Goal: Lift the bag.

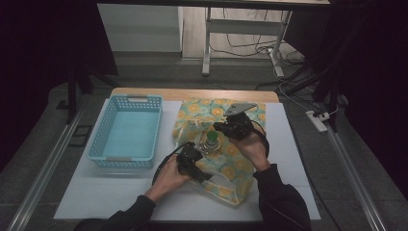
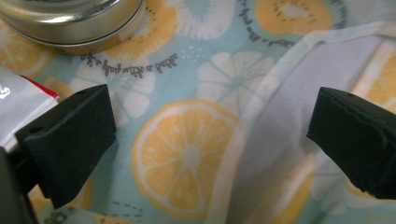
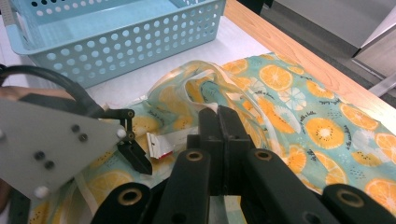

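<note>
While the right hand-held gripper (image 3: 219, 122), jaws fully shut, pinches a fold of the light-blue fabric bag w/ orange-slice print (image 1: 239, 159) on the white counter (image 1: 120, 197), the left hand-held gripper (image 2: 210, 135) hovers wide open, holding nothing, over the bag's white-lined mouth. Risks: left jaws could catch just one cloth layer, or knock the round silver tin (image 2: 74, 21) & small red-and-white packet (image 3: 158, 144) lying on the bag. Pale-blue perforated plastic basket (image 1: 127, 130) sits beside.

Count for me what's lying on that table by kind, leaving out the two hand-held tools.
Blue baskets: 1
Fruit-print cloth bags: 1
Round metal tins: 1
White-and-red packets: 1
Total: 4
</note>
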